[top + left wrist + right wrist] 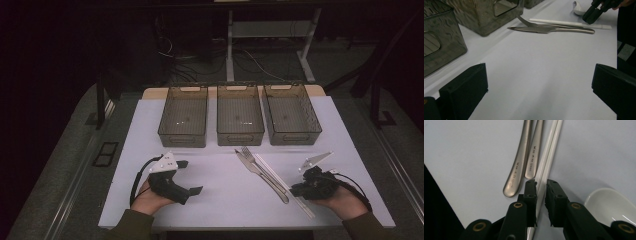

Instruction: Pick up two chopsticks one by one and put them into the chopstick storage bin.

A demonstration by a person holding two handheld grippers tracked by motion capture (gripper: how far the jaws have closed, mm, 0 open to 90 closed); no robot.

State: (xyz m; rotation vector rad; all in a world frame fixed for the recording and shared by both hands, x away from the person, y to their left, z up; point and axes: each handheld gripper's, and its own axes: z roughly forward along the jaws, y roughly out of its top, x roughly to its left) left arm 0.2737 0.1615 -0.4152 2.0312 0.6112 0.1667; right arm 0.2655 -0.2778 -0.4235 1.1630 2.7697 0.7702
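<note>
A pair of white chopsticks (272, 172) (564, 23) (550, 147) lies on the white table beside a steel knife (260, 172) (544, 30) (520, 162) and a steel fork (248, 152) (529, 24) (534, 155). My right gripper (295, 190) (541, 185) (592, 16) is low over the near end of the chopsticks. Its jaws stand narrowly on either side of them with a thin gap still showing. A white ceramic spoon (609, 205) (577, 8) rests just right of those jaws. My left gripper (191, 176) (539, 82) rests wide open on the table at the left, nothing between its jaws.
Three dark see-through bins (182, 137) (240, 136) (295, 136) stand in a row at the back of the table, all without contents. Two of them (481, 22) (439, 50) loom close in the left gripper view. The table's front edge runs just below both hands.
</note>
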